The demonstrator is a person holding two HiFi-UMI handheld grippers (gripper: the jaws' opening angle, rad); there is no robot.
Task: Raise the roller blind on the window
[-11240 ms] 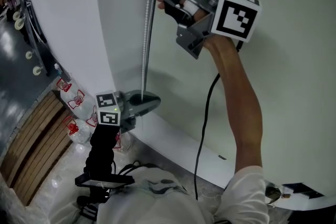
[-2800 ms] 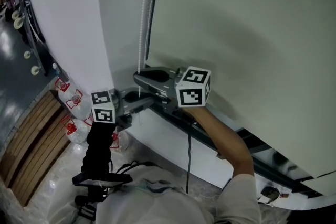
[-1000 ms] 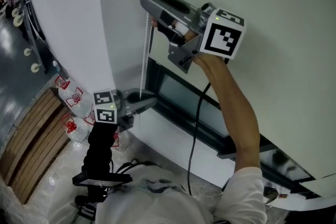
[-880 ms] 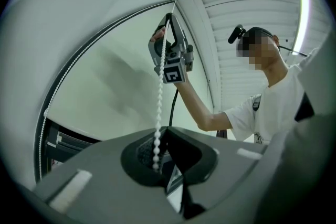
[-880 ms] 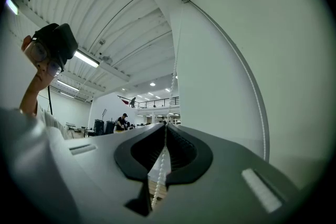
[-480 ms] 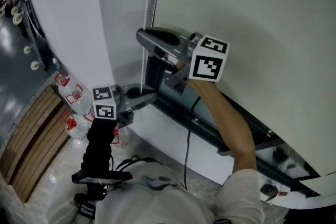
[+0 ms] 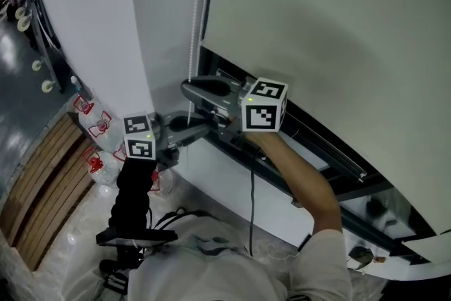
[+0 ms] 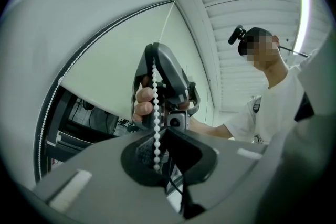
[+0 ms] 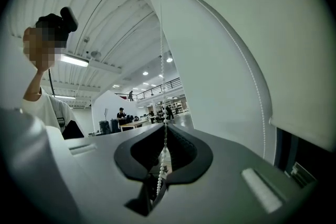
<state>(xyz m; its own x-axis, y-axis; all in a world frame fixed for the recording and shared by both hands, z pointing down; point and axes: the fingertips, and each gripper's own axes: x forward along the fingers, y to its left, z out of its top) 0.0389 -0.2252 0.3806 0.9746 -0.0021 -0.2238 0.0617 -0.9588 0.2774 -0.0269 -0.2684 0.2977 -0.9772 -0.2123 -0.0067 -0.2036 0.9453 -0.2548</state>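
The bead chain is hung just left of the roller blind, between the blind's edge and the wall, and the uncovered window is seen below the blind's bottom edge. The right gripper is set on the chain just above the left gripper, with the chain passed between the jaws of each. Wooden slats are laid on the floor at the lower left of the head view.
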